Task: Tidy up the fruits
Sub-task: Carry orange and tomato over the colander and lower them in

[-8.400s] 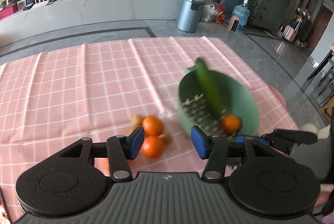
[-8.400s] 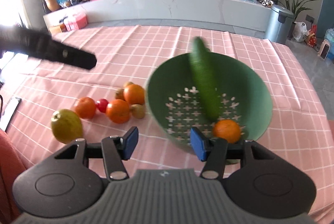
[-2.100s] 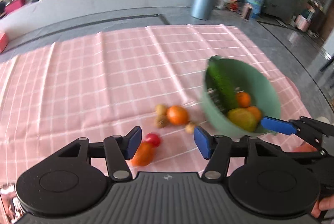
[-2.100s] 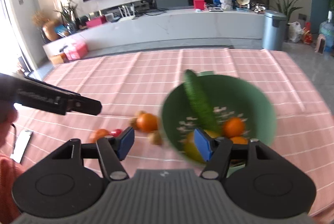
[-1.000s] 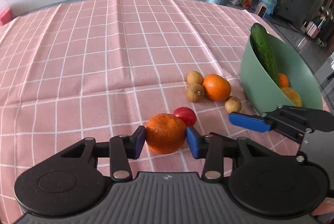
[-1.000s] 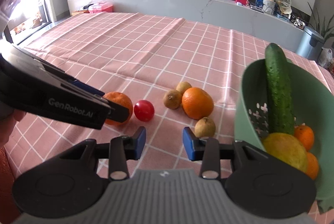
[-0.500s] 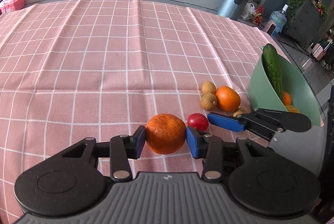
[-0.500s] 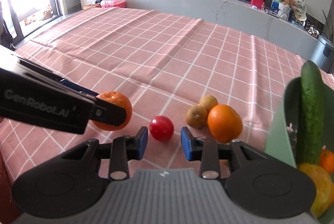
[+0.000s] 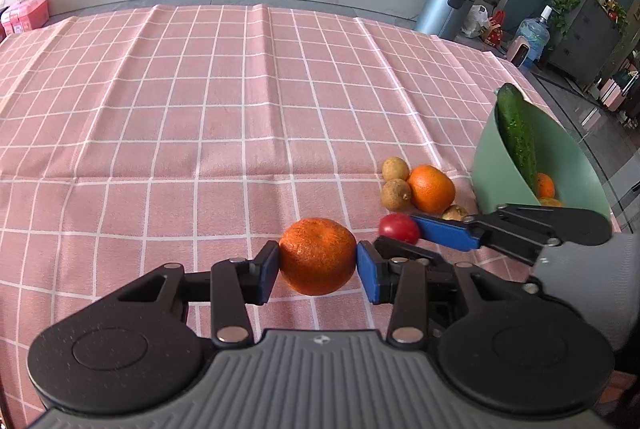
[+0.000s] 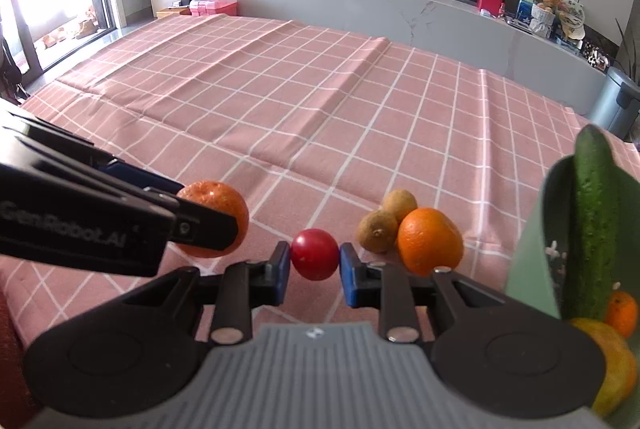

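My left gripper (image 9: 317, 268) is shut on a mandarin (image 9: 317, 255), which also shows in the right wrist view (image 10: 218, 207). My right gripper (image 10: 314, 266) is shut on a small red tomato (image 10: 315, 254); the tomato shows in the left wrist view (image 9: 396, 227) between the blue pads. An orange (image 10: 430, 241) and small brown fruits (image 10: 378, 231) lie just right of the tomato. The green colander (image 9: 496, 169) on the right holds a cucumber (image 9: 518, 135), oranges (image 10: 622, 307) and a yellow fruit (image 10: 612, 365).
A pink checked cloth (image 9: 240, 101) covers the table. A third small brown fruit (image 9: 454, 212) lies by the colander. A grey bin (image 9: 444, 9) stands on the floor beyond the table's far right.
My right gripper has moved forward and closed its pads onto the tomato. My left gripper still holds the mandarin and has shifted a little.
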`<state>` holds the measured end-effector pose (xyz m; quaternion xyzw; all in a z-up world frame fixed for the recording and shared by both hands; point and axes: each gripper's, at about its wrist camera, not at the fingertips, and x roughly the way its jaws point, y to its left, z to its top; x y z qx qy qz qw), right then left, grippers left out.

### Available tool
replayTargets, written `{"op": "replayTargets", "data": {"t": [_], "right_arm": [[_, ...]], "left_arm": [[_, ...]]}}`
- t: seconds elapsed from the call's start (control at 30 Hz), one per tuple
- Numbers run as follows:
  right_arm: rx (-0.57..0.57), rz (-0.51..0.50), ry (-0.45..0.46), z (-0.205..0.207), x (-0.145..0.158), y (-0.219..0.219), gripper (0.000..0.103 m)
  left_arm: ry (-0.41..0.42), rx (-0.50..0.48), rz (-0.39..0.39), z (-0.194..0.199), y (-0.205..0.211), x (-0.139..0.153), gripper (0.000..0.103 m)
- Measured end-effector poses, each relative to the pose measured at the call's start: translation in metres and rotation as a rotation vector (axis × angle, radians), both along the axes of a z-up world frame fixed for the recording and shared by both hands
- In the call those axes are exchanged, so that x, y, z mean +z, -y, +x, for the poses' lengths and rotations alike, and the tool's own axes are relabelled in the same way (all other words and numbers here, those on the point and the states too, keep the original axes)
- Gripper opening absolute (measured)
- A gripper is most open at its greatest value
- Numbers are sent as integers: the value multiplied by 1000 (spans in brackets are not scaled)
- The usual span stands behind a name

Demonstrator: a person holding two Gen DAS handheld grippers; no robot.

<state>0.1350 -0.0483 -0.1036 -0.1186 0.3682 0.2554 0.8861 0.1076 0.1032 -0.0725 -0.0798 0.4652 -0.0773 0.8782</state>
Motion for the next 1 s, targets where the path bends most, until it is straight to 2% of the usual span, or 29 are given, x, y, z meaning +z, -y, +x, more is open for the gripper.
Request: {"op": "replayTargets", "data": {"t": [0.43, 0.6, 0.8, 1.0], "right_arm": [[-53, 18, 87, -37, 76, 61, 22], [-80, -13, 130, -47, 98, 95, 22], [-143, -39, 119, -44, 109, 143, 22], [-198, -47, 51, -25, 102, 186, 22]], "left_arm": [[78, -53, 1, -13, 42, 48, 47], [120, -103, -23, -12, 69, 67, 47], [146, -193, -35, -4, 108, 81, 47], [119, -279, -68, 17, 142, 76, 47]]}}
